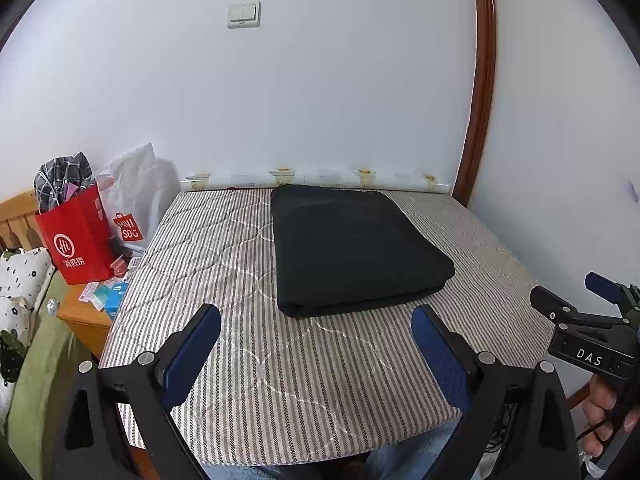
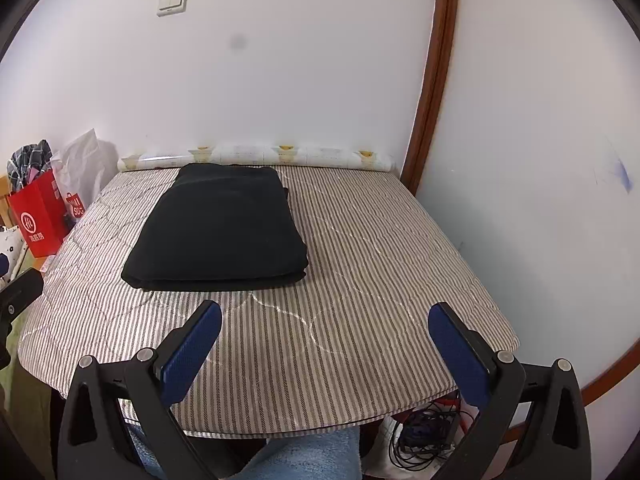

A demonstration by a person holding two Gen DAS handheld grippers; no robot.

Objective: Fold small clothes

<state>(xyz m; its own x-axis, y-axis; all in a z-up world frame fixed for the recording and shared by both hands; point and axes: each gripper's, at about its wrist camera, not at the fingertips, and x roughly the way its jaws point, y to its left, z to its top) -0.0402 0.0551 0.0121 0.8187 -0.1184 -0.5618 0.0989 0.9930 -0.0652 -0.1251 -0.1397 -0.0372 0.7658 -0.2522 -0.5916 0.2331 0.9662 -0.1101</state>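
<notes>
A black garment (image 1: 352, 248) (image 2: 218, 232) lies folded into a flat rectangle on the striped quilted table cover (image 1: 260, 360) (image 2: 360, 280), toward the far side. My left gripper (image 1: 316, 320) hovers open above the near part of the cover, short of the garment's near edge, with nothing between its blue pads (image 1: 192, 360). My right gripper (image 2: 325, 318) is also open and empty, to the right of the garment and nearer than it. The right gripper also shows at the right edge of the left wrist view (image 1: 592, 320), held by a hand (image 1: 604, 412).
A red paper bag (image 1: 78, 240) (image 2: 38, 216) with checked cloth, and a white plastic bag (image 1: 132, 196), stand left of the table on a wooden stand. A rolled sheet (image 2: 256, 156) lies along the wall. Cables (image 2: 424, 436) sit on the floor under the table's right corner.
</notes>
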